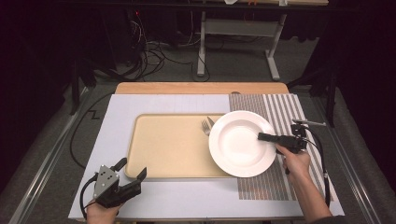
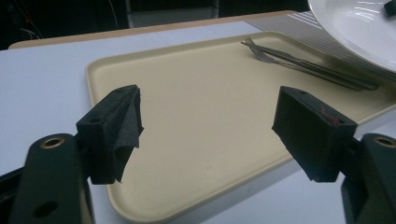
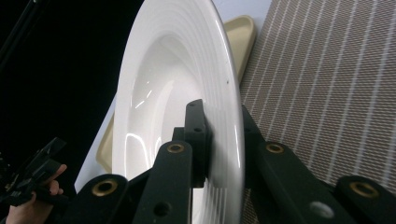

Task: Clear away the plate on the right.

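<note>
Right gripper [image 1: 270,137] clamped on the white plate [image 1: 238,144] at its 3 o'clock rim, carrying it over the tray [image 1: 154,154] edge and the forks [image 1: 206,125], probably for setting down. Left gripper [image 1: 131,169] jaws apart, idle at the tray's 7 o'clock corner, out of the way.

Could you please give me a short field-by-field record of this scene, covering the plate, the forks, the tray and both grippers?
plate: white plate, held by its rim, overlapping the tray's right edge and the striped mat
right gripper: right gripper shut on the plate's rim, one jaw on each side
forks: two forks lying on the tray, their handles running under the plate
tray: beige tray on the white sheet
left gripper: left gripper open, holding nothing, at the tray's near left corner
</note>
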A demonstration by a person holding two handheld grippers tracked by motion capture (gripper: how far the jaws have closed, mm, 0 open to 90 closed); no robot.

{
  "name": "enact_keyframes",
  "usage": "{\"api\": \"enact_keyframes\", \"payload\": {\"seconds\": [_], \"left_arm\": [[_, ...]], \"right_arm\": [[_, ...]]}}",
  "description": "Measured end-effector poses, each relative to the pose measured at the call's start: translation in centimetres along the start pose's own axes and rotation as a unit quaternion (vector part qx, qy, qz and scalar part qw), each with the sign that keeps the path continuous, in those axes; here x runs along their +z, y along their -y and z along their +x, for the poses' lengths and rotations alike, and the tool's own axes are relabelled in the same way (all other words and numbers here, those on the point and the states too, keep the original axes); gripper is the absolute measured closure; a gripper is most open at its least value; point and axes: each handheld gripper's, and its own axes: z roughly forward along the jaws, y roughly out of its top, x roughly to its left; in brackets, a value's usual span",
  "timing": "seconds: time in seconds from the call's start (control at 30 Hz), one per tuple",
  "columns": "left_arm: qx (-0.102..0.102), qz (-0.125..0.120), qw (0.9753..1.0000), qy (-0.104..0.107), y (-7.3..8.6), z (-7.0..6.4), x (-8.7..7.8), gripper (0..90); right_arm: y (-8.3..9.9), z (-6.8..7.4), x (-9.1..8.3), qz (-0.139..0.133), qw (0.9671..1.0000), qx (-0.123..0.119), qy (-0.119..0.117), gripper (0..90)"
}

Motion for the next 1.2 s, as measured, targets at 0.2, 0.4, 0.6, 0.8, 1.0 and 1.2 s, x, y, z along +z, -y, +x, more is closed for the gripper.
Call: {"api": "enact_keyframes", "payload": {"seconds": [0.2, 0.4, 0.6, 0.8, 1.0, 1.2], "left_arm": [[0.001, 0.0, 1.0, 0.0, 0.0, 0.0, 0.0, 24.6], [0.001, 0.0, 1.0, 0.002, 0.0, 0.0, 0.0, 24.6], [0.001, 0.001, 1.0, 0.002, 0.0, 0.0, 0.0, 24.6], [0.0, 0.0, 1.0, 0.003, 0.0, -0.1, -0.1, 24.6], [0.001, 0.001, 1.0, 0.004, 0.0, -0.1, -0.1, 24.6], [0.0, 0.001, 1.0, 0.004, 0.0, -0.1, -0.1, 24.6]], "right_arm": [[-0.3, 0.8, 1.6, 0.01, 0.9999, -0.002, -0.006, 81.6], [-0.5, 1.4, 2.6, 0.014, 0.9998, -0.003, -0.01, 81.5], [-0.6, 2.0, 3.7, 0.022, 0.9997, -0.008, -0.01, 81.5], [-0.7, 2.6, 4.9, 0.028, 0.9994, -0.009, -0.018, 81.5], [-0.9, 3.4, 6.3, 0.039, 0.999, -0.014, -0.017, 81.4], [-0.9, 4.3, 7.8, 0.04, 0.9988, -0.018, -0.023, 81.4]]}}
